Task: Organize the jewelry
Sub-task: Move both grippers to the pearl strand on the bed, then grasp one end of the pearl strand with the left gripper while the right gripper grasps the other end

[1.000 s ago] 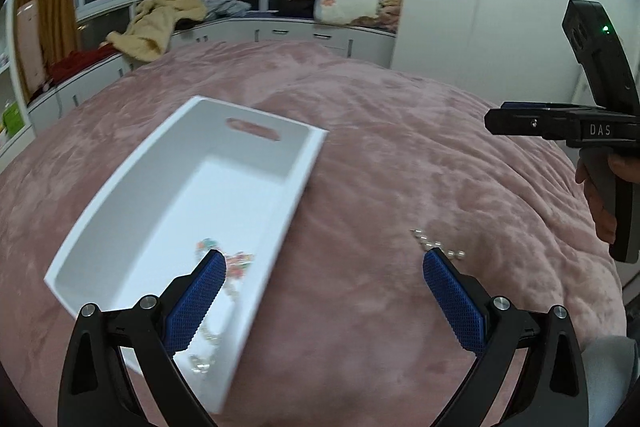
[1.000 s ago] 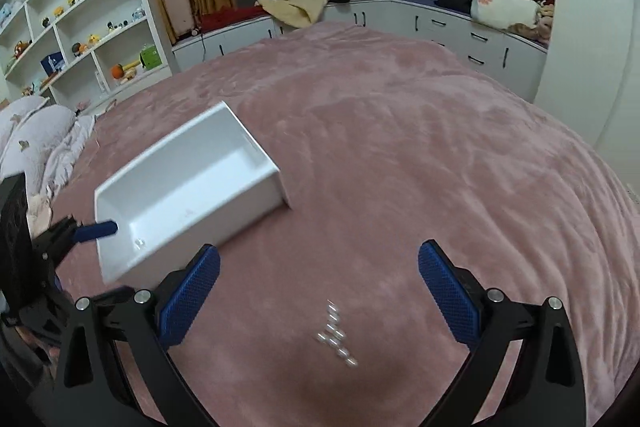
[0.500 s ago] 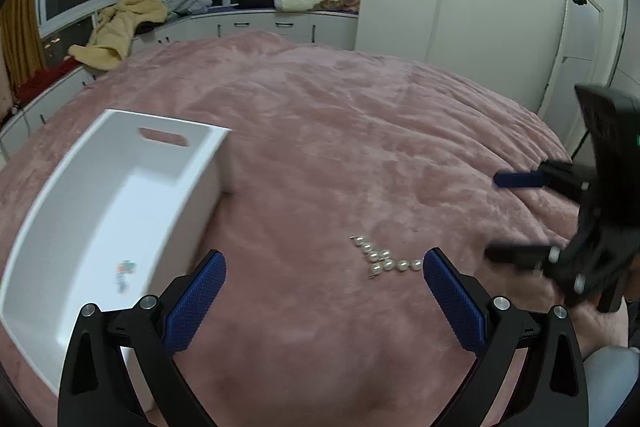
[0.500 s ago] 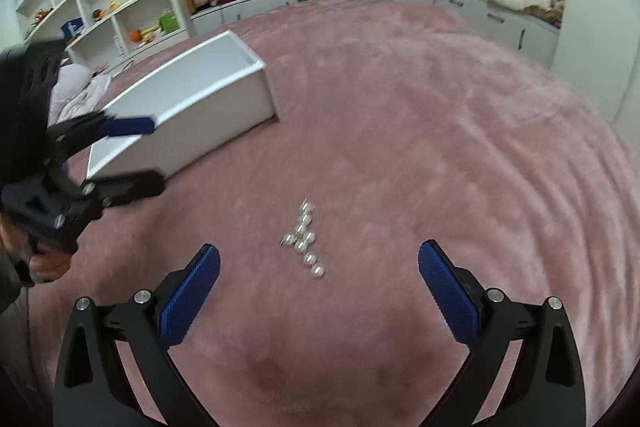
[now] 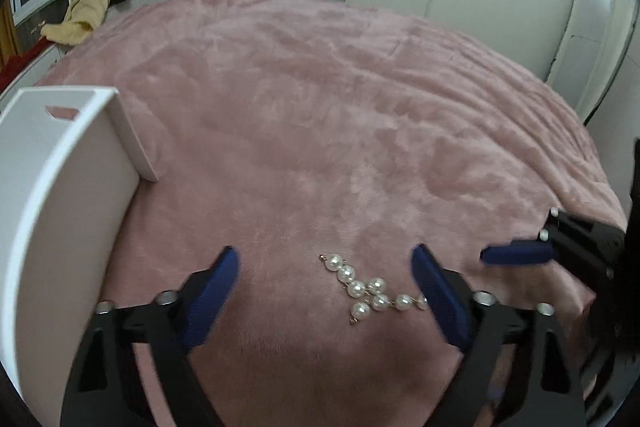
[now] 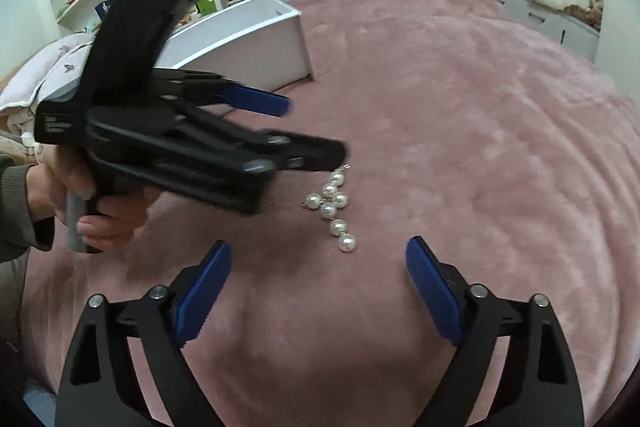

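The left gripper (image 5: 326,273) is held wide open and empty, with the pearl piece (image 5: 370,291) lying between its pads on the pink blanket (image 5: 340,107); the right gripper (image 6: 320,267) is likewise spread, empty, nearby; the white tray (image 5: 60,187) is seen at left

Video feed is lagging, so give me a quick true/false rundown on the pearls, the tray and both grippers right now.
1. The pearl pieces lie on the pink blanket. True.
2. The left gripper is shut on the pearls. False: its jaws are open on either side of them.
3. The white tray sits beyond the pearls in the right wrist view. True.
4. The right gripper holds a pearl strand. False: it is open and empty.
5. The pearls are inside the tray. False: they lie outside it.
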Available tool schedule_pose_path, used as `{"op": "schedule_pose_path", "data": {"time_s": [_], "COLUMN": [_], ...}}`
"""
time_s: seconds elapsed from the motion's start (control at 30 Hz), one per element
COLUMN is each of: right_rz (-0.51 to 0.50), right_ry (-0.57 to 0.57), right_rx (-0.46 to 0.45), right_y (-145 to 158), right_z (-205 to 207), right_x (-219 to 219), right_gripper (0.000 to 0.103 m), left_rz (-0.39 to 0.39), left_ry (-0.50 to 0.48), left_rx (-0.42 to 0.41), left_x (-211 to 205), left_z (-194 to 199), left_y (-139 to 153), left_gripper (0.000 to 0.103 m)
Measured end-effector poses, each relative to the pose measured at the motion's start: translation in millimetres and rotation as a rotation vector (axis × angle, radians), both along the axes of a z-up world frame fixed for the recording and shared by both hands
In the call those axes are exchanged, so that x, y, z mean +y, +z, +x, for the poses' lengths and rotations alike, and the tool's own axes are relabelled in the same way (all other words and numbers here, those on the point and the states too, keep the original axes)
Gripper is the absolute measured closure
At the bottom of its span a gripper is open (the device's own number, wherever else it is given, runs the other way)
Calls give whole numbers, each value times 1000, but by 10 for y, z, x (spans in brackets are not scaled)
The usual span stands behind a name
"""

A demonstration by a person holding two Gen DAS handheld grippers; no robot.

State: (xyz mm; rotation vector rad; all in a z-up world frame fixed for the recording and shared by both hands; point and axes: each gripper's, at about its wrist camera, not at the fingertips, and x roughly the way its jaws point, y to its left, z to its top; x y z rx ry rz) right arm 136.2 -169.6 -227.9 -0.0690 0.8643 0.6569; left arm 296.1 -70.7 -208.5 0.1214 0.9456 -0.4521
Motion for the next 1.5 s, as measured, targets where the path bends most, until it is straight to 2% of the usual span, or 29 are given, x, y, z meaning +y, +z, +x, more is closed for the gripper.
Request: {"op": "schedule_pose_path", "data": {"time_s": [0.17, 0.27, 0.33, 0.37, 0.4, 0.47, 0.53, 0.57, 0.63, 0.7, 0.9, 1.07, 1.5], "right_rz": [-21, 7, 24, 27, 21, 17, 18, 12, 5, 4, 13, 48, 72], "right_ry": [23, -3, -28, -37, -48, -53, -49, -45, -33, -31, -49, -105, -159], "right_rx": [14, 39, 48, 56, 60, 62, 60, 57, 50, 42, 19, 1, -30], "right_y": [-173, -219, -248, -262, -274, -284, -285, -287, -278, -260, -147, -25, 169], "right_z": [104, 191, 245, 274, 303, 320, 301, 276, 205, 165, 70, 51, -67], "right_x": [143, 111, 61, 40, 29, 20, 25, 33, 49, 66, 30, -114, -232], "right_gripper": [29, 35, 49, 52, 60, 69, 85, 89, 89, 89, 91, 91, 91], "left_rz": [25, 35, 28, 28, 27, 30, 33, 31, 22, 14, 16, 19, 4], "left_ry": [10, 16, 29, 32, 34, 36, 36, 36, 42, 36, 39, 39, 19], "left_rx": [21, 31, 37, 38, 39, 36, 33, 34, 40, 47, 41, 30, -19], "left_x": [-34, -48, -26, -19, -18, 6, 25, 25, 56, 69, 97, 134, 195], "left_z": [128, 173, 181, 183, 183, 150, 129, 130, 118, 105, 47, -7, -108], "left_y": [-175, -277, -321, -348, -361, -384, -384, -387, -389, -384, -319, -242, 90], "left_gripper": [33, 41, 44, 45, 46, 49, 52, 55, 61, 72, 85, 87, 87]}}
